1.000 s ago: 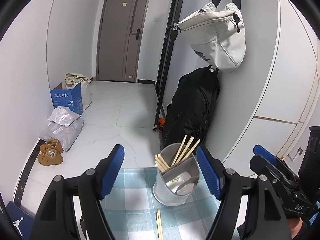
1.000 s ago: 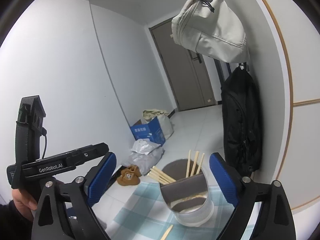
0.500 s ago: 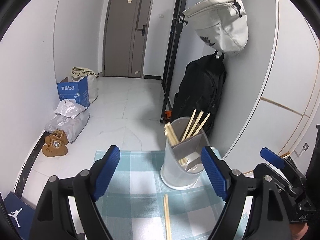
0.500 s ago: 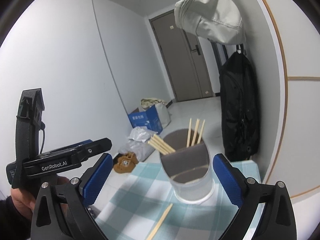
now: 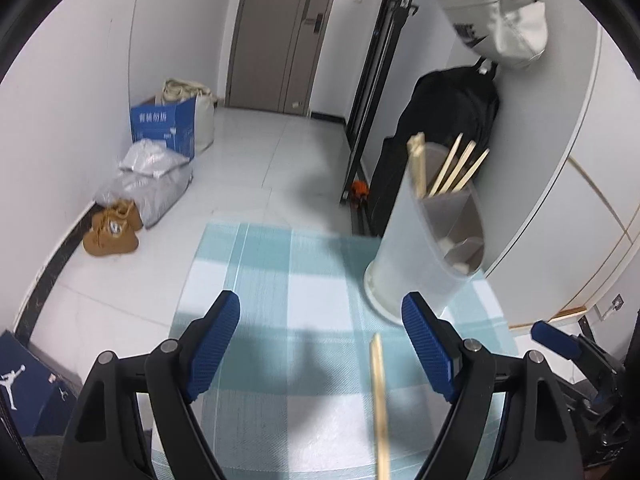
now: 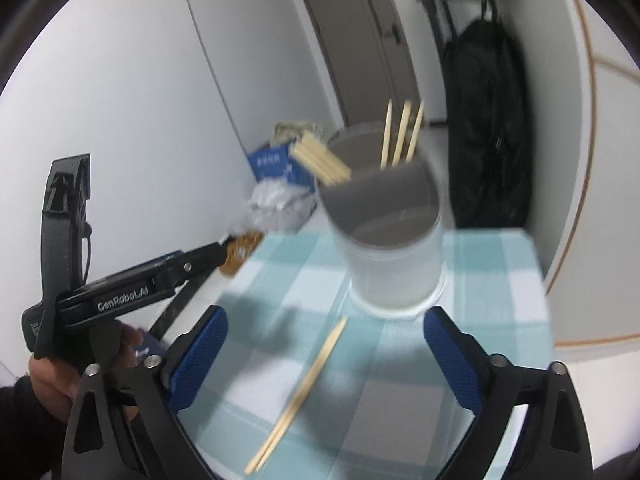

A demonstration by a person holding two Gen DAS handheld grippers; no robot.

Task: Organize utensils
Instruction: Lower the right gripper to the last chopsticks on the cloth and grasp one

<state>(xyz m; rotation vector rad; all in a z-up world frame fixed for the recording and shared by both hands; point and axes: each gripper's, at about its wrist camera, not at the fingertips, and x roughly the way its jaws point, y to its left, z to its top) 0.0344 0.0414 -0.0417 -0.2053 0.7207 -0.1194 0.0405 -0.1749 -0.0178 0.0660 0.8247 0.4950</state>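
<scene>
A translucent white utensil holder [image 5: 424, 244] with a grey divider stands on the teal checked tablecloth [image 5: 288, 280] and holds several wooden chopsticks [image 5: 456, 168]. It also shows in the right wrist view [image 6: 390, 232]. A pair of chopsticks [image 5: 379, 396] lies flat on the cloth in front of it, also in the right wrist view [image 6: 300, 392]. My left gripper [image 5: 320, 344] is open and empty above the cloth. My right gripper [image 6: 324, 356] is open and empty above the loose chopsticks. The left gripper's body [image 6: 120, 292] appears at the left of the right wrist view.
The table's far edge drops to a white tiled floor. On the floor are a blue box [image 5: 162, 128], grey bags [image 5: 144, 180] and brown shoes [image 5: 112, 228]. A black backpack [image 5: 444, 120] and a white bag [image 5: 496, 12] hang on the right wall.
Both grippers have pulled back and tilted down. The holder now sits farther ahead and the loose chopsticks show more fully between the fingers. Both stay open.
</scene>
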